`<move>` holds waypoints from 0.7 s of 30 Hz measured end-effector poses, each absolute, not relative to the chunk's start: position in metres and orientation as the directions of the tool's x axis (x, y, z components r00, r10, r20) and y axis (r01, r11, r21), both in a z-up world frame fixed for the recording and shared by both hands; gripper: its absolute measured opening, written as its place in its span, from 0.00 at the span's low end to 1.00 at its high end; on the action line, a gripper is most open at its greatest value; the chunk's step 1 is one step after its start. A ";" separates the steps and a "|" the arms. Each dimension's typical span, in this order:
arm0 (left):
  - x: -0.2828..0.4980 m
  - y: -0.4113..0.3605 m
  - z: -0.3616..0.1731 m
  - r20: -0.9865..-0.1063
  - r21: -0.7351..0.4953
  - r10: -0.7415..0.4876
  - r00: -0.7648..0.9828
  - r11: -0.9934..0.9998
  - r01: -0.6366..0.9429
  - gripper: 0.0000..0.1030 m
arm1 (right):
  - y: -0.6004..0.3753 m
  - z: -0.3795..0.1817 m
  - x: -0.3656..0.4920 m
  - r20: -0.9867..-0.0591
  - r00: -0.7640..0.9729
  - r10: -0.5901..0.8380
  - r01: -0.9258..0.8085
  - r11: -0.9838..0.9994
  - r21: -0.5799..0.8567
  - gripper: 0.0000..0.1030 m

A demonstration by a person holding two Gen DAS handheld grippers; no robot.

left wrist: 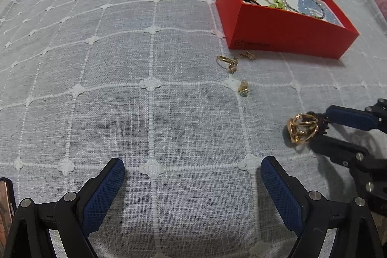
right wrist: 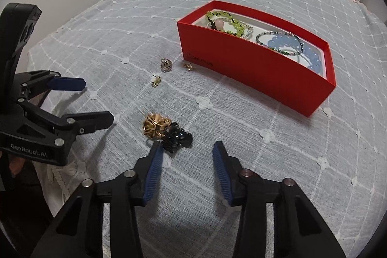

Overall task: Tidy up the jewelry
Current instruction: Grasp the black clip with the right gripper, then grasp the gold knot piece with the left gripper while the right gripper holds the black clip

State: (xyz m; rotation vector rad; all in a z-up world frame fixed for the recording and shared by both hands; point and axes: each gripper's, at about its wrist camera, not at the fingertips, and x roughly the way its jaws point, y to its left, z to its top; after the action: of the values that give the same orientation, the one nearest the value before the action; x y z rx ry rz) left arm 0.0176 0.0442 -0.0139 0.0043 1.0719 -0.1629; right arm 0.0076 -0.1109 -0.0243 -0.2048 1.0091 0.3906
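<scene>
A bed covered with a grey-blue grid-patterned bedspread [right wrist: 241, 137] is shown from 2 gripper cameras. A red box [right wrist: 256, 74] is seen lying open on it toward the far right, holding a green bead bracelet [right wrist: 225, 21] at its far end and a blue bead bracelet [right wrist: 295, 50] nearer its right end. Just in front of the box, 3 small gold pieces are scattered apart on the cloth: a ring [left wrist: 227, 62], a tiny earring [left wrist: 246, 55] closest to the box, and a stud earring [left wrist: 244, 88] nearest the viewer. A large gold brooch [right wrist: 154, 125] is seen lying nearer still, touching a dark black ornament [right wrist: 176, 137]. The right gripper [right wrist: 186, 151] is held spread wide, its left finger just beside the black ornament, with nothing pinched. The left gripper [left wrist: 192, 168] is likewise spread wide over bare cloth, to the left of the brooch.
</scene>
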 end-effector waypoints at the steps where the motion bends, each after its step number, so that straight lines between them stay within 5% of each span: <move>1: 0.017 0.043 -0.014 -0.873 -0.074 -0.133 0.470 0.987 0.142 0.91 | -0.110 -0.024 0.008 -0.852 0.471 0.229 -0.414 0.910 0.015 0.37; 4: 0.017 0.039 -0.012 -0.870 -0.070 -0.139 0.472 0.984 0.161 0.91 | -0.109 -0.025 0.010 -0.847 0.461 0.266 -0.444 0.895 0.039 0.28; 12: 0.009 0.020 -0.010 -0.862 -0.072 -0.183 0.473 0.967 0.243 0.90 | -0.121 -0.019 0.010 -0.840 0.480 0.252 -0.422 0.906 0.031 0.28; 18: 0.004 -0.001 -0.008 -0.852 -0.083 -0.236 0.468 0.942 0.325 0.77 | -0.136 -0.015 0.011 -0.847 0.485 0.218 -0.385 0.923 0.017 0.28; 21: 0.006 -0.011 -0.008 -0.846 -0.101 -0.271 0.458 0.927 0.362 0.61 | -0.139 -0.014 0.007 -0.849 0.485 0.210 -0.382 0.924 0.010 0.28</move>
State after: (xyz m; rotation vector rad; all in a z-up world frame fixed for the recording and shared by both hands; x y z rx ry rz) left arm 0.0056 -0.0110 -0.0083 0.0982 1.0230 -0.3908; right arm 0.0075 -0.1389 -0.0137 -0.1893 1.0023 0.3632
